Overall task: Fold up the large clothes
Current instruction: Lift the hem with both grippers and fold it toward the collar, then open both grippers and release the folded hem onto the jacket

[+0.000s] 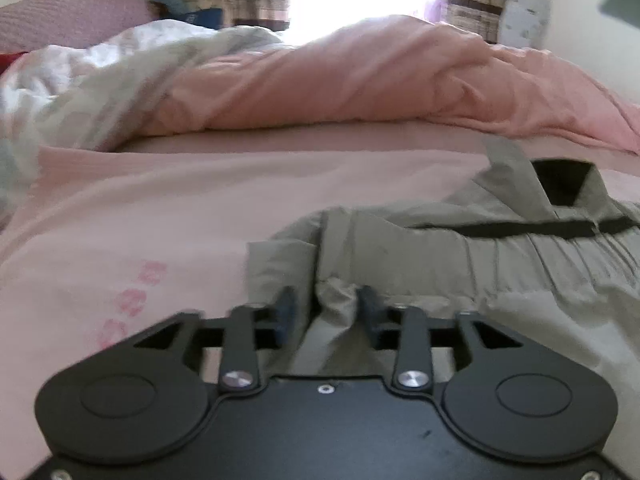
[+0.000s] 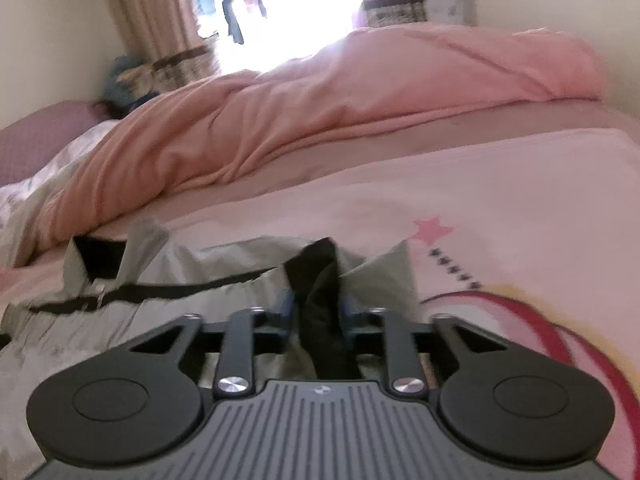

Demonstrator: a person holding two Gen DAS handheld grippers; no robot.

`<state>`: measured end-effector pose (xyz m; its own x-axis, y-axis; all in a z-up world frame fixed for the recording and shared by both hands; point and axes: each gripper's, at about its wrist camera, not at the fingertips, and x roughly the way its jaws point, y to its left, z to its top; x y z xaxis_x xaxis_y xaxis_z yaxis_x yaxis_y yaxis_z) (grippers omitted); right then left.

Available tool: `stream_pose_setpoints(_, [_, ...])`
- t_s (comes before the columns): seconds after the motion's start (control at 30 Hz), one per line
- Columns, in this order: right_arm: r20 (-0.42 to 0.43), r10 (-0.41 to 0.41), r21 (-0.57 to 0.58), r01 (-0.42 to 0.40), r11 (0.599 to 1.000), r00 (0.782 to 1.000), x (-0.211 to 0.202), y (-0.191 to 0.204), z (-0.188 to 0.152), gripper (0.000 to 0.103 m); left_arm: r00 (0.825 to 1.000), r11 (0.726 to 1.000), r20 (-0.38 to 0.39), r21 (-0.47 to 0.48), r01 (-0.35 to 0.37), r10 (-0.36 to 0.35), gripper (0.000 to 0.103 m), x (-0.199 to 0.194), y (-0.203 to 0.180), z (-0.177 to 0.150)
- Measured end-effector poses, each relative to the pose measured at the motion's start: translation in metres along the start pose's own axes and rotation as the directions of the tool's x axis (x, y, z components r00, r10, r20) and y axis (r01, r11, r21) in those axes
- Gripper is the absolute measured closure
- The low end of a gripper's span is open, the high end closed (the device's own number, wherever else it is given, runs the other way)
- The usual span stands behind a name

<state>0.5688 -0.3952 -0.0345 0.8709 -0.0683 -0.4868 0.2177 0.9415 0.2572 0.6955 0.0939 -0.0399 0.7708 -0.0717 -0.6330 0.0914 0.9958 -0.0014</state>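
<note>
While both tongs pinch cloth, notes run outward:
Left gripper [image 1: 326, 316]: jaws partly closed w/ a ridge of the grey-green, black-trimmed collared garment [image 1: 460, 256] between them; firm hold unclear.
Right gripper [image 2: 318, 314]: nipped tight on its black lining fold.
Why: prob. edge pinched for a fold.
Pose: both low, level, pointing across the pink printed bedsheet [image 1: 160, 216].
Beyond: rumpled salmon-pink duvet [image 1: 360, 84].

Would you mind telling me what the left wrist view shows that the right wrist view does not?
Only the left wrist view shows the left gripper around a bunched grey fold, and the faded pink flower print on the sheet. Only the right wrist view shows the right gripper closed on the shirt's black inner fabric, plus the pink star and red curved print. Both show the grey shirt with its black placket and collar, the pink duvet, and the bright window.
</note>
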Motion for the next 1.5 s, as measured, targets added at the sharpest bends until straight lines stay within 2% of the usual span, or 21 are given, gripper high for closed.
stream_pose_setpoints(0.07, [0.064, -0.001, -0.032, 0.003, 0.999, 0.998, -0.025, 0.014, -0.001, 0.065, 0.999, 1.000, 0.026, -0.021, -0.024, 0.024, 0.060, -0.020, -0.004, 0.004])
stream_pose_setpoints(0.13, [0.071, 0.070, -0.071, -0.065, 0.995, 0.995, -0.045, 0.029, -0.004, 0.065, 0.998, 0.999, 0.048, -0.021, 0.032, -0.031, 0.060, -0.047, -0.010, 0.004])
stream_pose_setpoints(0.2, [0.052, 0.164, -0.117, -0.157, 0.981, 0.985, -0.064, 0.052, -0.014, 0.066, 0.994, 0.996, 0.065, -0.002, 0.093, -0.092, 0.057, -0.071, -0.024, 0.001])
stream_pose_setpoints(0.23, [0.044, 0.200, -0.144, -0.192, 0.971, 0.979, -0.072, 0.064, -0.021, 0.070, 0.990, 0.993, 0.072, 0.012, 0.119, -0.119, 0.055, -0.083, -0.034, -0.002])
stream_pose_setpoints(0.3, [0.030, 0.259, -0.197, -0.248, 0.949, 0.965, -0.086, 0.092, -0.037, 0.072, 0.982, 0.985, 0.080, 0.042, 0.169, -0.172, 0.049, -0.103, -0.056, -0.012])
stream_pose_setpoints(0.43, [-0.029, 0.331, -0.265, -0.326, 0.907, 0.943, -0.097, 0.133, -0.066, 0.074, 0.968, 0.967, 0.056, 0.090, 0.238, -0.244, 0.043, -0.123, -0.097, -0.037])
stream_pose_setpoints(0.5, [-0.059, 0.339, -0.275, -0.342, 0.899, 0.939, -0.091, 0.140, -0.078, 0.074, 0.970, 0.965, 0.060, 0.126, 0.228, -0.237, 0.039, -0.126, -0.112, -0.051])
stream_pose_setpoints(0.57, [-0.096, 0.315, -0.292, -0.329, 0.898, 0.944, -0.079, 0.143, -0.089, 0.074, 0.975, 0.965, 0.014, 0.145, 0.217, -0.221, 0.038, -0.114, -0.121, -0.062])
stream_pose_setpoints(0.63, [-0.095, 0.265, -0.306, -0.281, 0.910, 0.960, -0.068, 0.137, -0.096, 0.077, 0.982, 0.971, -0.037, 0.145, 0.191, -0.188, 0.038, -0.097, -0.121, -0.071])
stream_pose_setpoints(0.7, [-0.069, 0.233, -0.293, -0.244, 0.924, 0.970, -0.065, 0.125, -0.096, 0.079, 0.992, 0.978, -0.034, 0.161, 0.129, -0.125, 0.035, -0.083, -0.113, -0.078])
stream_pose_setpoints(0.77, [-0.037, 0.183, -0.257, -0.187, 0.948, 0.982, -0.067, 0.108, -0.091, 0.084, 0.994, 0.987, -0.033, 0.123, 0.107, -0.104, 0.033, -0.076, -0.096, -0.082])
stream_pose_setpoints(0.87, [0.002, 0.094, -0.222, -0.091, 0.971, 0.996, -0.074, 0.080, -0.080, 0.084, 0.998, 0.993, -0.031, 0.102, 0.055, -0.052, 0.033, -0.081, -0.072, -0.079])
stream_pose_setpoints(1.0, [-0.012, 0.027, -0.174, -0.029, 0.984, 1.000, -0.076, 0.041, -0.077, 0.084, 0.999, 0.993, -0.034, 0.112, -0.026, 0.030, 0.031, -0.084, -0.043, -0.081])
stream_pose_setpoints(1.17, [-0.013, 0.035, -0.135, -0.036, 0.990, 0.999, -0.063, 0.031, -0.087, 0.087, 0.999, 1.000, -0.040, 0.000, 0.003, -0.003, 0.014, -0.076, -0.013, -0.092])
stream_pose_setpoints(1.3, [-0.030, 0.006, -0.115, -0.010, 0.993, 1.000, -0.070, 0.034, -0.082, 0.085, 0.998, 1.000, -0.066, -0.021, -0.019, 0.018, 0.017, -0.081, -0.015, -0.084])
stream_pose_setpoints(1.33, [-0.024, 0.003, -0.088, -0.006, 0.996, 1.000, -0.080, 0.033, -0.081, 0.080, 0.997, 0.999, -0.073, -0.030, -0.025, 0.023, 0.022, -0.085, -0.016, -0.081])
stream_pose_setpoints(1.37, [0.000, 0.013, -0.072, -0.013, 0.997, 1.000, -0.094, 0.032, -0.081, 0.078, 0.998, 0.999, -0.068, -0.045, -0.019, 0.016, 0.022, -0.096, -0.017, -0.079])
stream_pose_setpoints(1.43, [0.043, 0.032, -0.083, -0.028, 0.996, 0.999, -0.121, 0.031, -0.085, 0.076, 0.999, 0.998, -0.025, -0.056, 0.039, -0.041, 0.022, -0.128, -0.018, -0.084])
stream_pose_setpoints(1.5, [0.060, 0.029, -0.088, -0.023, 0.996, 0.998, -0.142, 0.027, -0.093, 0.076, 0.999, 0.998, 0.009, -0.036, 0.050, -0.050, 0.021, -0.149, -0.023, -0.091])
